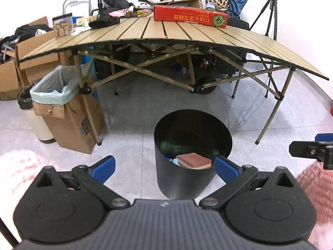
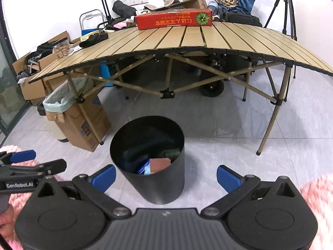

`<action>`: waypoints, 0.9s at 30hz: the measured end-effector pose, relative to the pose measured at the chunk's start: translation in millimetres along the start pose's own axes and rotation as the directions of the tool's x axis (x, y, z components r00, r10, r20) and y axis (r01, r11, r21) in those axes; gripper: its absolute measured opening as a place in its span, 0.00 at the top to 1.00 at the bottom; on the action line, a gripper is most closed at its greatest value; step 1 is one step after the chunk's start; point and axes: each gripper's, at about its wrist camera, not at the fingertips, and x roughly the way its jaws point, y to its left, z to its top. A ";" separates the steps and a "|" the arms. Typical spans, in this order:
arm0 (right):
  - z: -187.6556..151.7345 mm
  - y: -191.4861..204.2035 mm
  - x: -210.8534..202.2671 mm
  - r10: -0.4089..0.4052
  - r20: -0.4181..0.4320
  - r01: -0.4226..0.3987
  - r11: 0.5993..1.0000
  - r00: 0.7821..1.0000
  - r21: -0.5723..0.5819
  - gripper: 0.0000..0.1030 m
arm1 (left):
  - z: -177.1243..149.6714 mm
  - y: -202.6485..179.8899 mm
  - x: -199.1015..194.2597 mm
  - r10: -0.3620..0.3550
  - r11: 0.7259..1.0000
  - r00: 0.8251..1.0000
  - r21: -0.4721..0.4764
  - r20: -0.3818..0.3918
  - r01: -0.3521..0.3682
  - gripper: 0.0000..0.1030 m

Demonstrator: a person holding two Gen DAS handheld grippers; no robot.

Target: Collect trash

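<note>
A black round bin (image 1: 185, 179) stands on the tiled floor in front of the folding table. Inside it lie a reddish-brown sponge (image 1: 194, 160), a dark green item and blue scraps. The bin also shows in the right wrist view (image 2: 158, 179), with the sponge (image 2: 160, 165) inside. My left gripper (image 1: 164, 167) is open and empty, its blue fingers to either side of the bin's near wall. My right gripper (image 2: 165, 176) is open and empty, just before the bin. The left gripper also appears at the left edge of the right wrist view (image 2: 31, 162).
A slatted folding table (image 1: 166, 35) carries a red box (image 1: 190, 16), bags and clutter at its far edge. A cardboard box with a pale green liner (image 1: 62, 108) stands by its left leg. Pink fluffy rugs (image 1: 18, 173) lie at both sides. A tripod (image 1: 270, 10) stands at the back right.
</note>
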 end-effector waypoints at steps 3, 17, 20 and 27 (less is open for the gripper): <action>-8.8 2.2 -9.9 -0.004 0.006 0.004 1.000 1.000 0.005 0.00 | -1.6 -5.1 -10.5 -0.002 1.000 1.000 0.028 0.021 0.001 0.00; -23.4 -0.8 -30.0 -0.031 0.034 0.030 0.999 0.999 0.028 0.00 | -7.3 -28.1 -25.9 -0.038 0.995 0.998 0.098 0.052 0.033 0.00; -22.7 0.2 -29.6 -0.034 0.035 0.033 0.999 0.999 0.026 0.00 | -7.6 -27.7 -25.5 -0.040 0.995 0.998 0.097 0.053 0.034 0.00; -22.9 1.8 -29.1 -0.033 0.034 0.032 0.999 0.999 0.022 0.00 | -7.5 -26.8 -25.1 -0.041 0.995 0.998 0.094 0.051 0.036 0.00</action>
